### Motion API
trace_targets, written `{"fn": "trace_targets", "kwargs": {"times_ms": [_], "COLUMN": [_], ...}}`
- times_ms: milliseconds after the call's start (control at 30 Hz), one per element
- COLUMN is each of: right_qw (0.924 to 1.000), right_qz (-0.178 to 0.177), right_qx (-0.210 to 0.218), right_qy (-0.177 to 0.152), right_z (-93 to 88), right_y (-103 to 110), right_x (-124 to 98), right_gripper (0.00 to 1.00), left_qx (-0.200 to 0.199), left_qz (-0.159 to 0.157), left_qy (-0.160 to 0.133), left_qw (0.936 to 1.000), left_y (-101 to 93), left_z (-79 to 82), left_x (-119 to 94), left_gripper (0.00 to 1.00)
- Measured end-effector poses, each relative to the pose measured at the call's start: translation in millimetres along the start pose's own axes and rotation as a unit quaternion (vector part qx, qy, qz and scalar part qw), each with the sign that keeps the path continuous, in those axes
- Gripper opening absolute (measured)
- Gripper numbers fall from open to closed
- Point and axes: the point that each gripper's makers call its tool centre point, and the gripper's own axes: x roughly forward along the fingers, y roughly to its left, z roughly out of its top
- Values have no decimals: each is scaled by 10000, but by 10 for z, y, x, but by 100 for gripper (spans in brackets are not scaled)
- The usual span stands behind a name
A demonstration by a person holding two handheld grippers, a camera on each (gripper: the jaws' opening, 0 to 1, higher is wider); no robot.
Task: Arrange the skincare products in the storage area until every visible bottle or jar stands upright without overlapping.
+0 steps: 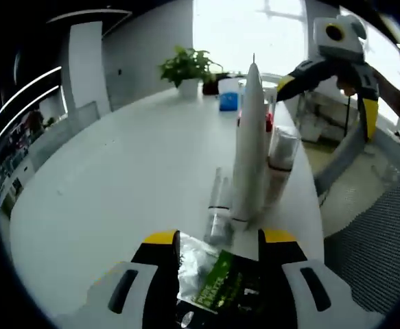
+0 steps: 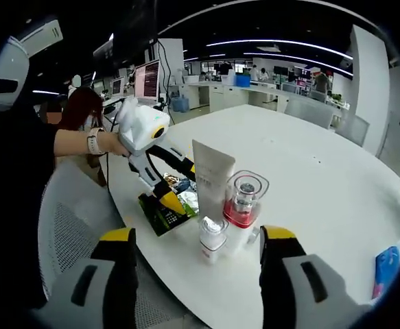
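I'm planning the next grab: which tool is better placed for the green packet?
Left. The left tool has its jaws either side of the green packet; the open right tool faces the white tube instead.

Right gripper point(image 2: 198, 250) is hovering with jaws spread wide, nothing between them. Just beyond the tips, a small white bottle point(image 2: 212, 240), a clear-capped red bottle point(image 2: 241, 205) and a tall white tube point(image 2: 211, 175) are standing upright on the white table point(image 2: 302, 164). Left gripper point(image 2: 167, 195) is reaching onto a green packet point(image 2: 160, 214).
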Motion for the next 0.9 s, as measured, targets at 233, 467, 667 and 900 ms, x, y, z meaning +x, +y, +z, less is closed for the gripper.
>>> {"fn": "trace_targets", "kwargs": {"times_ms": [233, 467, 667, 900], "right_qw": [9999, 9999, 9998, 9997], "right_qz": [-61, -57, -84, -79], "right_qx": [61, 115, 177, 232], "right_qy": [-54, 7, 21, 33], "right_z": [15, -36, -59, -70], "right_y": [-54, -64, -89, -93], "right_x": [-27, -37, -58, -53], "right_gripper": [71, 70, 69, 68], "left_qx": [243, 347, 434, 456], "left_qz": [-124, -335, -416, -524], "left_qy": [125, 274, 405, 506], "left_qw": [9995, 9985, 9974, 9963], "left_y": [6, -24, -28, -42], "left_z": [-47, -101, -156, -217], "left_x": [131, 253, 318, 363], "left_gripper": [32, 28, 27, 23]}}
